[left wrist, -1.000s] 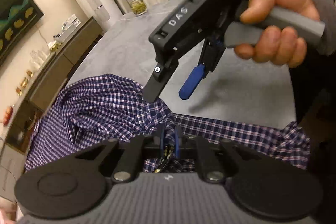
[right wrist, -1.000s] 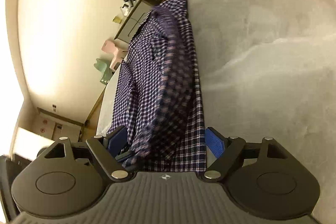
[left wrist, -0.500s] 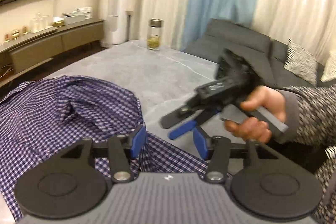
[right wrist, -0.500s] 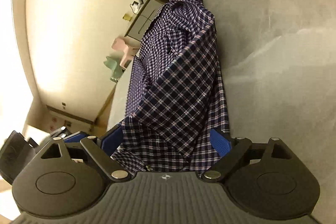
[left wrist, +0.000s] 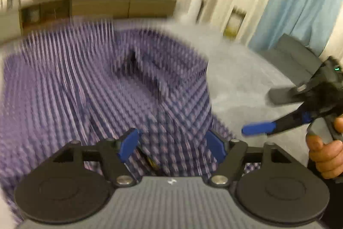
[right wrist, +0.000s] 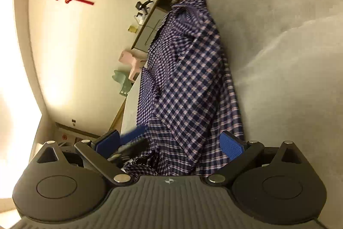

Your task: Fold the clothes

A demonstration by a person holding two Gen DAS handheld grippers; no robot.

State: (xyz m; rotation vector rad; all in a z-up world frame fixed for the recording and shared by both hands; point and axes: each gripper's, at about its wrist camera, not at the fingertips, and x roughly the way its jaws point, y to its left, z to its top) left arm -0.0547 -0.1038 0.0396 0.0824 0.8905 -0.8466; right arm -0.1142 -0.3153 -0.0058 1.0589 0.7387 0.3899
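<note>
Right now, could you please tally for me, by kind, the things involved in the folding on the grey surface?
Checked shirt: 1
Grippers: 2, the left gripper and the right gripper, both with open jaws that have just been widening, shirt cloth between them
Total: 3

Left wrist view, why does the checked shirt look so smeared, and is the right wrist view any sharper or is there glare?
Left wrist view: motion blur streaks the checked shirt and the cabinet behind, while the camera's own left tool stays sharp. Right wrist view: crisp checks on the shirt, strong fisheye bending of the wall, and washed-out glare along the left edge.
</note>
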